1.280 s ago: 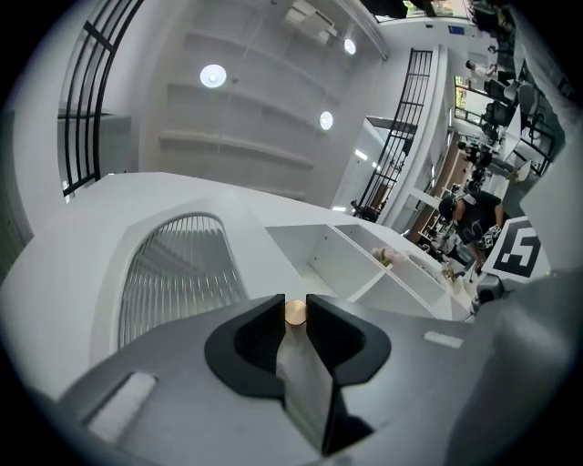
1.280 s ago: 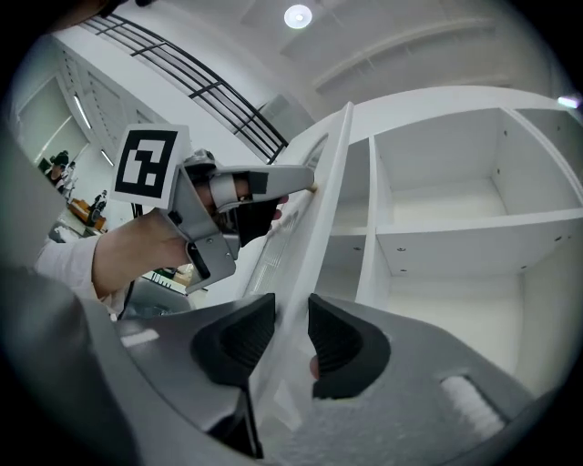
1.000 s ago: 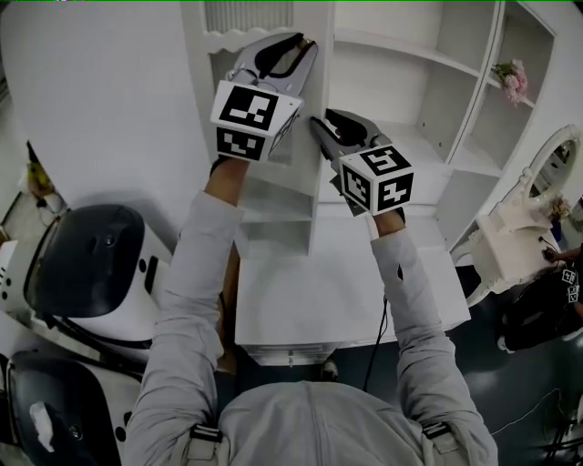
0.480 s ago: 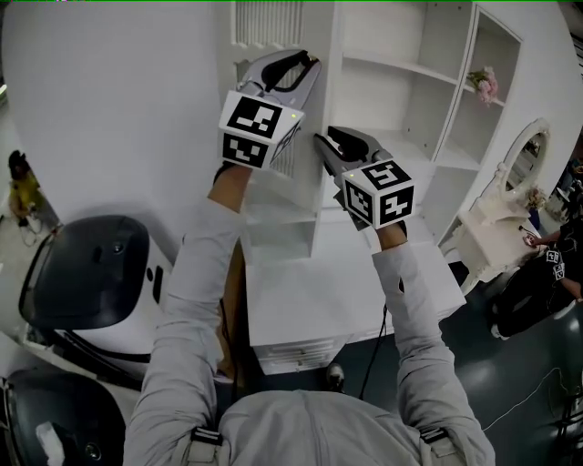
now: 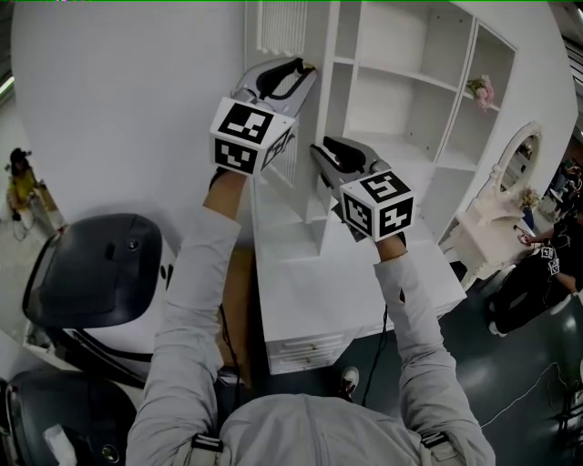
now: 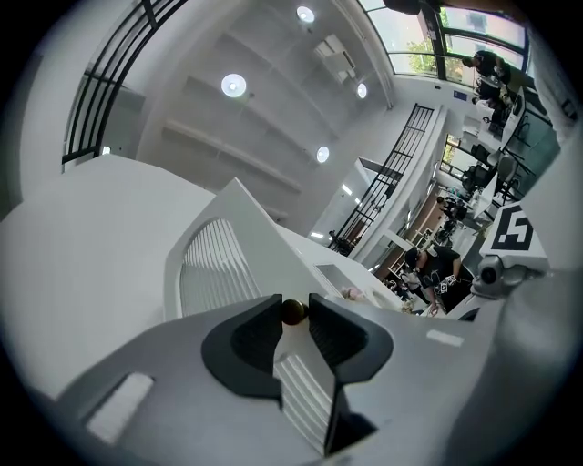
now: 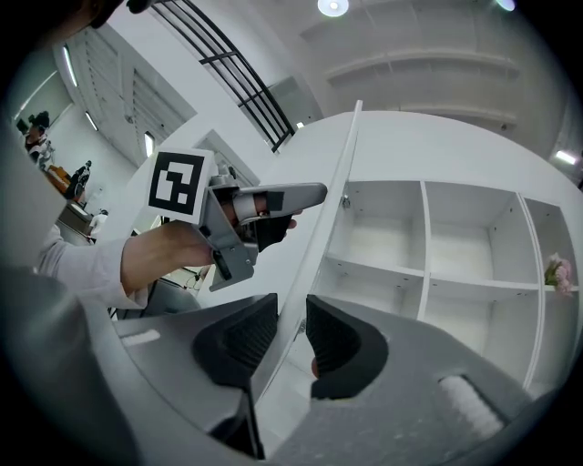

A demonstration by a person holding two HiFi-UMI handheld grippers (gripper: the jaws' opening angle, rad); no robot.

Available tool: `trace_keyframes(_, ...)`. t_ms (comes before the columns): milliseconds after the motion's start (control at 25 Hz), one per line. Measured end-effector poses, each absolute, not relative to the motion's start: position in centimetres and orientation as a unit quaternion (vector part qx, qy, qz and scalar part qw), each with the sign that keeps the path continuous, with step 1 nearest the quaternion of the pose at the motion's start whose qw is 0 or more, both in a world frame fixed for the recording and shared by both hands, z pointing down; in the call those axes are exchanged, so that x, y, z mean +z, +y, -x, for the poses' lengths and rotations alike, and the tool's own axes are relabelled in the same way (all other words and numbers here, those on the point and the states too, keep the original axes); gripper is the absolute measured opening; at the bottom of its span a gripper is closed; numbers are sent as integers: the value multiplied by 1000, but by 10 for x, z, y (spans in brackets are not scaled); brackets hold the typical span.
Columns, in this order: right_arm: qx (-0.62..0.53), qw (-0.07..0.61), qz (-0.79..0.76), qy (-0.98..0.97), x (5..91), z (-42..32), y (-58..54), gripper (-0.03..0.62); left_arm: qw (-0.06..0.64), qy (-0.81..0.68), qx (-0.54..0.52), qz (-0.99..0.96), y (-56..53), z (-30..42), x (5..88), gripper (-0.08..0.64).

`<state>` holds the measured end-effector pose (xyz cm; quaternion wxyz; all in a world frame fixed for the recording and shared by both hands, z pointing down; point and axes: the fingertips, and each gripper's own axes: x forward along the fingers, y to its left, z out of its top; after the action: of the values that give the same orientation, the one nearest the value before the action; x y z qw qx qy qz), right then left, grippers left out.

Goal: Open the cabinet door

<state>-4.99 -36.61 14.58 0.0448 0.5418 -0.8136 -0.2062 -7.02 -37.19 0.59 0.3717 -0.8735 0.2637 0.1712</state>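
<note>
In the head view, the cabinet door (image 5: 278, 27), a white louvred panel, is being shown standing out from the cabinet above the table (image 5: 346, 291). The open shelves (image 5: 392, 86) are being laid bare to its right. The left gripper (image 5: 303, 65) is being held high on the door. The right gripper (image 5: 319, 150) is being held lower, at the door's free edge. The opening swing is judged to be well under way.

In the left gripper view, the small brass knob (image 6: 292, 312) is being framed right between the jaw tips. The jaws are opening around it, so the hold on it is being loosened.

In the right gripper view, the door's thin edge (image 7: 323, 218) is being straddled by spread jaws. A gap is being left on the shelf side, and no pinch is being made.

The next move is judged to call for the left gripper being drawn clear of the knob. The door would then be carried wider by the right gripper without the edge slipping out.
</note>
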Motion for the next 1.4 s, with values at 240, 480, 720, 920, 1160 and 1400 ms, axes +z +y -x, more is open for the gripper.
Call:
trace_keyframes(240, -213, 47, -517, -828, 145, 85, -358, 101, 372, 280, 173, 868, -366, 104, 6, 121)
trace_keyframes(480, -224, 43, -497, -838, 146, 129, -358, 103, 373, 317, 164, 856, -365, 146, 6, 121)
trace_keyframes(720, -211, 39, -478, -852, 145, 169, -368, 107, 363, 359, 155, 846, -373, 186, 8, 95)
trace_keyframes(920, -197, 22, -484, -852, 149, 171, -366, 103, 360, 388, 141, 837, -368, 205, 24, 112)
trace_keyframes(1160, -210, 10, -471, -857, 155, 146, -340, 104, 329, 402, 122, 846, -358, 202, 63, 111)
trace_keyframes(1400, -192, 13, -494, -848, 178, 73, -311, 80, 325, 410, 94, 847, -333, 176, 114, 77)
